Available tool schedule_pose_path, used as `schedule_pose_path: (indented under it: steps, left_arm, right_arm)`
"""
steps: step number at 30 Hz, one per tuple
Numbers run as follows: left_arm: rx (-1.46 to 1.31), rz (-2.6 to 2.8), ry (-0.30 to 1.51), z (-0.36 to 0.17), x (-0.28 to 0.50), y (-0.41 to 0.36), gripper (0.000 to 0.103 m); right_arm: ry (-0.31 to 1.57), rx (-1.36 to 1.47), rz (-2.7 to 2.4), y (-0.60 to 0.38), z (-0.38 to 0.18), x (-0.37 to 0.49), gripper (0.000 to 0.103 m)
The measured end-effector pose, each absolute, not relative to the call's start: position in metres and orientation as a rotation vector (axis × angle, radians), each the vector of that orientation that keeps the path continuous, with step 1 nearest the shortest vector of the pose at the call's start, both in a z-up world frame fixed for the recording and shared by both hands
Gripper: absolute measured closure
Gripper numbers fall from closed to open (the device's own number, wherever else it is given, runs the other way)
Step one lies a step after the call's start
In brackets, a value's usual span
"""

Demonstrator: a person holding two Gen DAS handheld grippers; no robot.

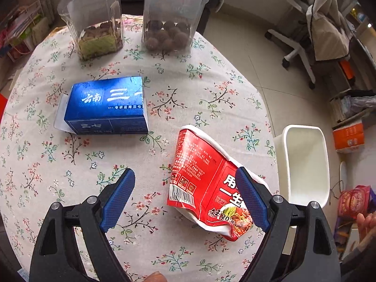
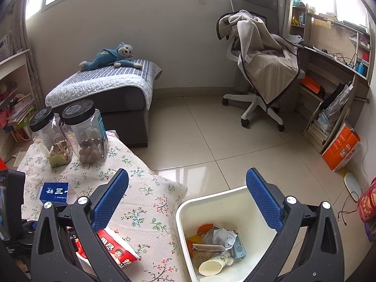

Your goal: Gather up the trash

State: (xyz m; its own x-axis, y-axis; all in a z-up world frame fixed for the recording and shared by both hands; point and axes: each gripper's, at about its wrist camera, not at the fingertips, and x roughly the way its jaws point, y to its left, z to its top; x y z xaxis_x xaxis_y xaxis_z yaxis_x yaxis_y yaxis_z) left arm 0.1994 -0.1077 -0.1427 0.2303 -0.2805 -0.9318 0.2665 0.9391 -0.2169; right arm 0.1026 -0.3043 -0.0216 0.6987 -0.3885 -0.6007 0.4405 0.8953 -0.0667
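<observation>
The red wrapper (image 1: 206,183) lay crumpled on the floral cloth (image 1: 188,82), near the table edge closest to the white bin (image 1: 305,164), probably because that edge made for a short carry to the bin. The left gripper (image 1: 185,197) hung above it pointing steeply down, jaws wide and empty, the right-hand pad overlapping the wrapper's top in view, though contact could not be told; this looked like the approach to a pinch. Beyond the wrapper lay a blue box (image 1: 105,105), and farther still two jars (image 1: 131,18) at the table's far side.

The right gripper (image 2: 188,202) was also spread wide with nothing between its fingers, over the gap between table and bin. Only its view showed the bin's contents: a paper cup (image 2: 211,266), crumpled paper and cartons. Only the left view showed the wrapper whole.
</observation>
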Motion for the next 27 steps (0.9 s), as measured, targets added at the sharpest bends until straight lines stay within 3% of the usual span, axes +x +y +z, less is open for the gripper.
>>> schedule_pose_path:
  steps: [6,10,13,20,27]
  left_arm:
    - [-0.092,-0.446,1.35,-0.176,0.203,-0.112,0.019]
    - [-0.089,-0.505,1.354,-0.18,0.195,-0.12,0.054]
    - [-0.094,-0.537,1.303,-0.166,0.187,-0.117,0.064]
    - [-0.125,-0.523,1.181,-0.122,0.176,-0.074,0.064]
    - [-0.072,-0.222,0.955,-0.058,0.176,0.037,0.064]
  right_arm:
    - [0.697,0.079,-0.443,-0.303,-0.032,0.11,0.007]
    - [0.728,0.105,-0.439,-0.307,-0.037,0.114,0.007]
    - [0.745,0.114,-0.436,-0.306,-0.04,0.119,0.007]
    - [0.79,0.055,-0.358,-0.271,-0.054,0.14,0.007]
    - [0.821,-0.082,-0.1,-0.202,-0.07,0.171,0.007]
